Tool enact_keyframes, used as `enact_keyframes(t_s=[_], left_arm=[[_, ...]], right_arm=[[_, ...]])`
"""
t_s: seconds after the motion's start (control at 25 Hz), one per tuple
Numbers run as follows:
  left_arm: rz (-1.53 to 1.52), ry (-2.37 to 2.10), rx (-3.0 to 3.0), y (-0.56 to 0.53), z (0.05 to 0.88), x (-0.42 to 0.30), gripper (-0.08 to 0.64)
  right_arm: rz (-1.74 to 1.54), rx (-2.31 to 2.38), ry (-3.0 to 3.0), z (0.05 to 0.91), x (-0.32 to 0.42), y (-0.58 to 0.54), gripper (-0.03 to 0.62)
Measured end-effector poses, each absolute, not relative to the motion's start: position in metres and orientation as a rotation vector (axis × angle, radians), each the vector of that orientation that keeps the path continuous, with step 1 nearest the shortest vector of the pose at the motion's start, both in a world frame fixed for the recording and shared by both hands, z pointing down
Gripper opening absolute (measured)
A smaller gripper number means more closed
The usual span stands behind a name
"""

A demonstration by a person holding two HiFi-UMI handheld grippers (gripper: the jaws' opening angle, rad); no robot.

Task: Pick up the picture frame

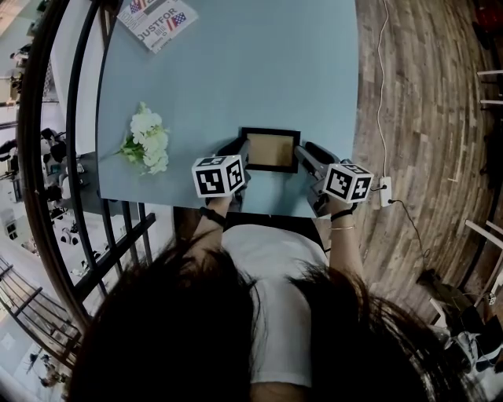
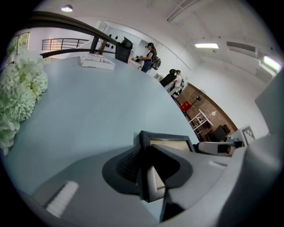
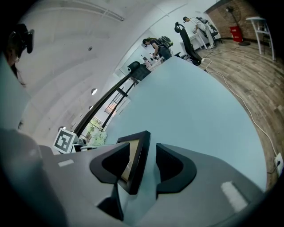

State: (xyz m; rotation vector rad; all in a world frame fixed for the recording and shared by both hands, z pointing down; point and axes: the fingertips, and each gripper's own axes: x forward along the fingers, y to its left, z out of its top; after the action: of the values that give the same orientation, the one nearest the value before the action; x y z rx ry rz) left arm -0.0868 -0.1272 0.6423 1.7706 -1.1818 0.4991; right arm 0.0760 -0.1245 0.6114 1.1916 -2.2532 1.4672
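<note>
A small black picture frame (image 1: pixel 270 150) with a tan inside lies near the front edge of the pale blue table (image 1: pixel 259 71). My left gripper (image 1: pixel 242 154) is at its left side. In the left gripper view the frame's edge (image 2: pixel 171 144) sits between the jaws of that gripper (image 2: pixel 148 167), and both pads press on it. My right gripper (image 1: pixel 302 154) is at the frame's right side. In the right gripper view the frame's edge (image 3: pixel 138 155) stands between the jaws of this gripper (image 3: pixel 146 166), with a clear gap to the right-hand pad.
A bunch of white flowers (image 1: pixel 148 139) lies on the table's left part, close to my left gripper's side (image 2: pixel 17 93). A magazine (image 1: pixel 157 20) lies at the far left corner. A dark railing (image 1: pixel 78 118) runs along the table's left. A cable and plug (image 1: pixel 385 191) lie on the wooden floor to the right.
</note>
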Motion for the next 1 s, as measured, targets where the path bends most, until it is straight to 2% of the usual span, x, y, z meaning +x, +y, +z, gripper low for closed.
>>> enact_keyframes(t_s=[0.2, 0.48, 1.0], left_arm=[[0.492, -1.173, 1.765, -0.128, 0.642, -0.087, 0.135], [0.491, -1.166, 1.763, -0.126, 0.641, -0.087, 0.135], [0.474, -1.150, 1.753, -0.126, 0.640, -0.086, 0.132]], right_arm=[[1.584, 1.046, -2.198, 0.619, 0.071, -0.121, 0.197], [1.809, 0.797, -2.183, 0.612, 0.051, -0.115, 0.196], [1.989, 0.510, -2.234, 0.605, 0.033, -0.123, 0.195]])
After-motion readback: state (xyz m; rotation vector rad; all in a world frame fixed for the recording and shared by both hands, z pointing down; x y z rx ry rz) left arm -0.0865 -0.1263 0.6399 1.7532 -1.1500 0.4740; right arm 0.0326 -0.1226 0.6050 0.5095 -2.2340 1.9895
